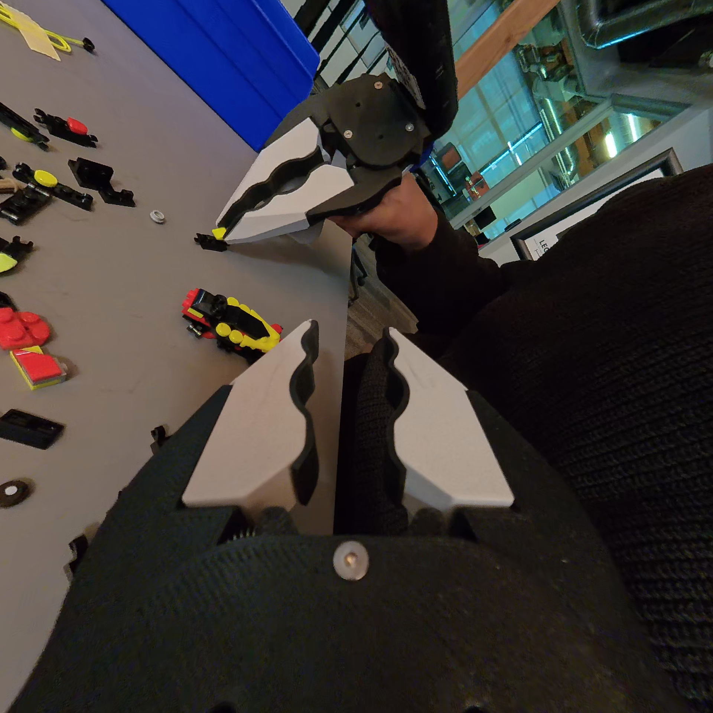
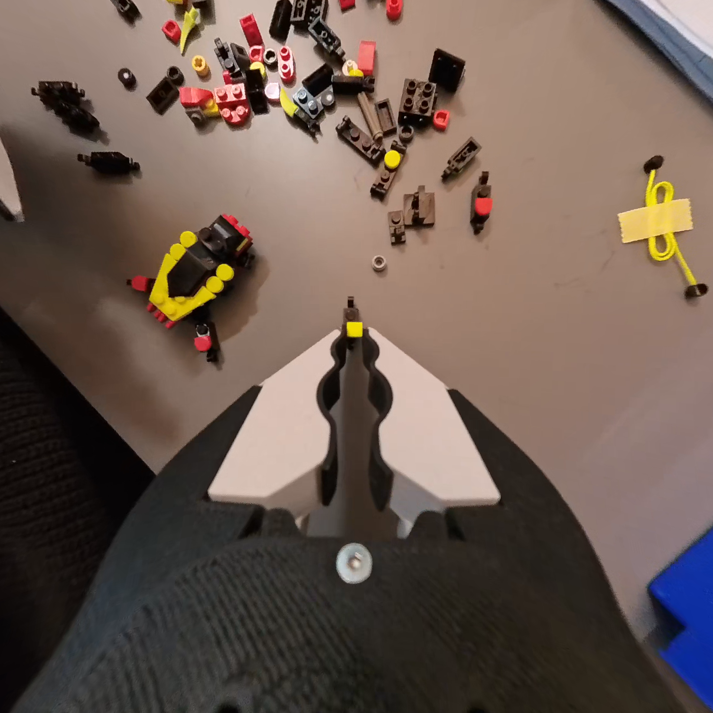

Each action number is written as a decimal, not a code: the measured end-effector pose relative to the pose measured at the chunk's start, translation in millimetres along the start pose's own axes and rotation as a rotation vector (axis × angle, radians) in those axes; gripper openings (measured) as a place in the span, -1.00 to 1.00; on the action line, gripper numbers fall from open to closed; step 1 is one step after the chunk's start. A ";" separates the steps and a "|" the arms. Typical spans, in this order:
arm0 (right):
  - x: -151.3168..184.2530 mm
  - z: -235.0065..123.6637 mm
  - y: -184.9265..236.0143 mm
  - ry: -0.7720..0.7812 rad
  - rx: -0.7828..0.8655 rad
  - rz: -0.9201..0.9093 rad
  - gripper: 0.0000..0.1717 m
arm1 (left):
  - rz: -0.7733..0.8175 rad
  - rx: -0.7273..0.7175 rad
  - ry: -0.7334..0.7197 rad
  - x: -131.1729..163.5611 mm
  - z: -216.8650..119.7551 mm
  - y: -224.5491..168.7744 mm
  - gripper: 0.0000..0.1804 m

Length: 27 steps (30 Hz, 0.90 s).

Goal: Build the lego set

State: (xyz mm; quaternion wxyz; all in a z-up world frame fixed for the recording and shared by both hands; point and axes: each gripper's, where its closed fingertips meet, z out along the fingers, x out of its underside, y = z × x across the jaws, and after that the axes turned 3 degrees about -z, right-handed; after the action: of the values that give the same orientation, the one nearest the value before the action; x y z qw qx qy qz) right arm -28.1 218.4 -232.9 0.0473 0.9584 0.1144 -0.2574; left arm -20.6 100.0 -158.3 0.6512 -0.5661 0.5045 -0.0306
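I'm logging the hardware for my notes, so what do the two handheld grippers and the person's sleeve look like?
Each handheld gripper, left and right, has a matte black ridged body, a silver screw at its centre, and two pale grey wedge fingers lined with wavy black pads. The person's sleeve is dark knit fabric.

Looking like an office or lab workspace: grey bench [image 2: 501, 347] sitting littered with loose toy bricks [image 2: 308, 85], blue bin [image 1: 231, 58] standing at its edge, glass partitions [image 1: 540, 127], exposed metal ducting [image 1: 636, 23] and carpeted floor [image 1: 378, 312] showing behind.
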 end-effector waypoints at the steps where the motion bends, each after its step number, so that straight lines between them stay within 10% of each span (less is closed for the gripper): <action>1: -0.5 0.1 0.9 -0.001 -0.009 0.003 -0.94 | -0.001 0.001 -0.001 0.0 -0.2 0.0 -0.67; 27: 4.3 1.0 3.2 0.116 0.024 0.023 -0.93 | -0.018 0.005 -0.005 -0.8 -0.3 2.1 -0.66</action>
State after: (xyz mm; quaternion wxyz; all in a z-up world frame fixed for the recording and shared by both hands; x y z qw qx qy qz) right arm -24.2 216.0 -235.8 0.0321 0.9734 0.1028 -0.2020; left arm -22.4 101.0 -159.4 0.6534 -0.5692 0.4977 -0.0365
